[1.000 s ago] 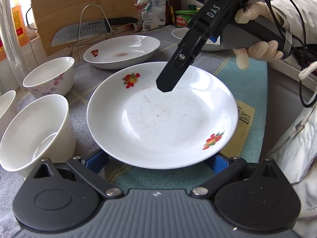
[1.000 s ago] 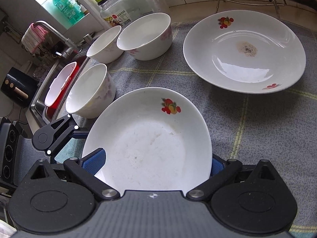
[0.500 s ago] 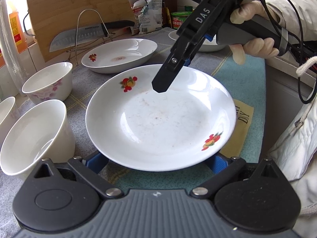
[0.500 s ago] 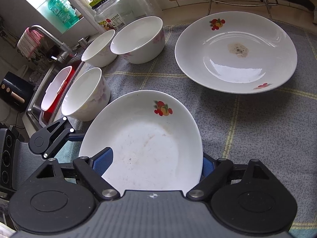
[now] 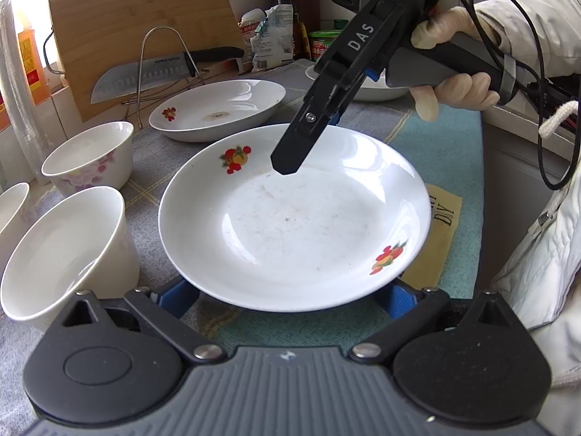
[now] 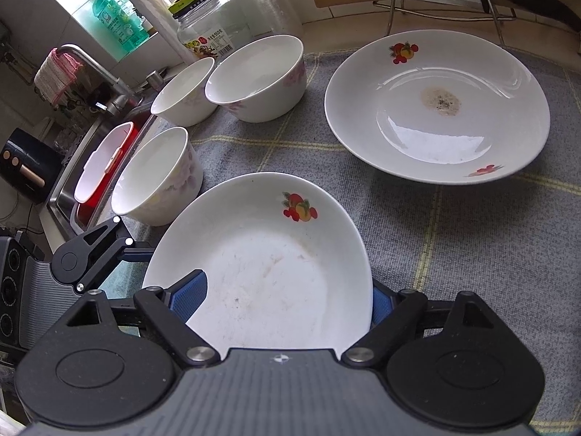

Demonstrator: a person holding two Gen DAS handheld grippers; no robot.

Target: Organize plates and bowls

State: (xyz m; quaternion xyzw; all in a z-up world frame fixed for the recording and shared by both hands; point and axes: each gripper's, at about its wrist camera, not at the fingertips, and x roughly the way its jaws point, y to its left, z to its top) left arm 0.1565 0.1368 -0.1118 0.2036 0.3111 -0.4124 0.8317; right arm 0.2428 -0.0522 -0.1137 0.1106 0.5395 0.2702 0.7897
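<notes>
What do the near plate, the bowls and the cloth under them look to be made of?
Near plate: seemingly glazed ceramic, glossy white with sharp window glare and printed fruit decals. Bowls: likely the same glazed ceramic, smooth white walls with faint pink floral print. Cloth: woven fabric, matte grey with a visible weave and pale yellow check lines; the fibre is unclear.

Three plates (image 5: 294,218) (image 5: 218,109) (image 5: 377,89), three bowls (image 5: 69,250) (image 5: 89,158) (image 5: 12,207), one knife (image 5: 167,72), and one cutting board (image 5: 141,21).
</notes>
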